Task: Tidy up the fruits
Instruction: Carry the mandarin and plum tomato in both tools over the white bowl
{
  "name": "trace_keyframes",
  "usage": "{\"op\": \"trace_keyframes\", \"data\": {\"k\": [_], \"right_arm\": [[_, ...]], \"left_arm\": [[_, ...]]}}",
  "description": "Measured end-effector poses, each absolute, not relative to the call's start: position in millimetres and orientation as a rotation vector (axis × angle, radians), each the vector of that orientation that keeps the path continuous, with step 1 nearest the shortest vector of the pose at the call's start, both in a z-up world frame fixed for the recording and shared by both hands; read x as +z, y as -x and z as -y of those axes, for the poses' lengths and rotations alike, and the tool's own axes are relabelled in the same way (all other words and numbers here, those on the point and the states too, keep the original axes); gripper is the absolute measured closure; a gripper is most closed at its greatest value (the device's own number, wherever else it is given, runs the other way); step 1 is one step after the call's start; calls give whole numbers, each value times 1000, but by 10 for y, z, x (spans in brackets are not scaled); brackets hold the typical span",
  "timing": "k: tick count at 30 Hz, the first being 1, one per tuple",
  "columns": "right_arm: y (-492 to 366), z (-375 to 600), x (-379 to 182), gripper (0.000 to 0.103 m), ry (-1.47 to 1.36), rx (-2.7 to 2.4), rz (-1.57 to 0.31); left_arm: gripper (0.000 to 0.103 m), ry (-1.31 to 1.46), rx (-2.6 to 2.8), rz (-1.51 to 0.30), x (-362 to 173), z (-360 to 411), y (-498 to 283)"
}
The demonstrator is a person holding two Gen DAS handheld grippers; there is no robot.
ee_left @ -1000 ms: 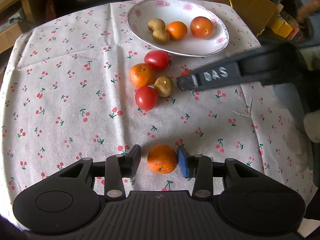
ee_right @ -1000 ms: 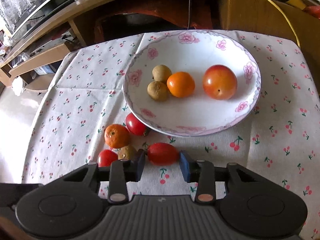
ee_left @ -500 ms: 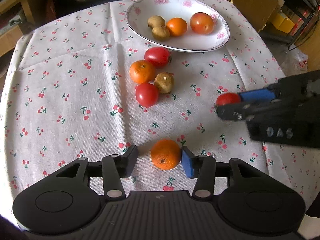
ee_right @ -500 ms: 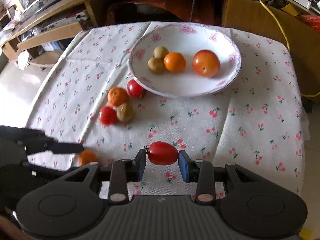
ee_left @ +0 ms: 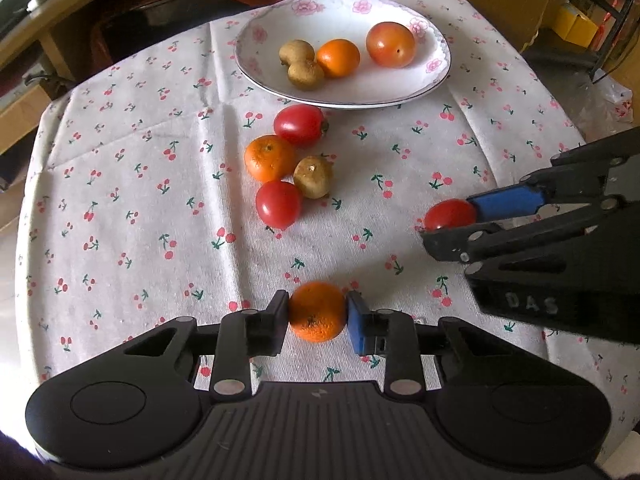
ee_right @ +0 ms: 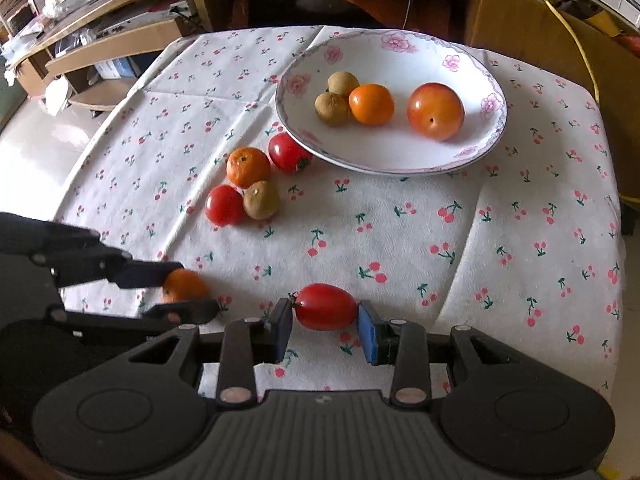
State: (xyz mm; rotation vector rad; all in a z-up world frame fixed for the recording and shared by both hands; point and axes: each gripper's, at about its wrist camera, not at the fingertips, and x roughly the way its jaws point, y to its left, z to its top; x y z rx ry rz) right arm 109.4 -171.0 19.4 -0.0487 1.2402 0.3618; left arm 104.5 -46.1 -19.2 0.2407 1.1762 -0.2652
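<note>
My left gripper (ee_left: 317, 318) is shut on a mandarin (ee_left: 317, 316) near the table's front; it also shows in the right wrist view (ee_right: 182, 285). My right gripper (ee_right: 325, 318) is shut on a red cherry tomato (ee_right: 326, 306), held over the cloth; the tomato also shows in the left wrist view (ee_left: 449, 215). A white flowered plate (ee_right: 400, 60) at the back holds two longans, a mandarin and a large tomato. On the cloth in front of it lie two tomatoes, a mandarin (ee_left: 269, 158) and a longan (ee_left: 313, 176).
A cherry-print cloth (ee_left: 120, 200) covers the small table; its edges drop off left, right and front. Shelves and a cardboard box (ee_right: 532, 16) stand behind the table.
My left gripper has closed its jaws onto the mandarin. My right gripper has carried the tomato away from the plate, back toward the table's front right.
</note>
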Motion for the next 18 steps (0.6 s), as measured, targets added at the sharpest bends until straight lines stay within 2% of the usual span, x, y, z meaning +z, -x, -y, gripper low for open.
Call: {"op": "trace_keyframes", "data": {"k": [18], "right_arm": [[-1045, 1695, 167, 72, 71, 373, -1243]], "left_arm": [[63, -259, -250, -1167, -208, 426, -1015]]}}
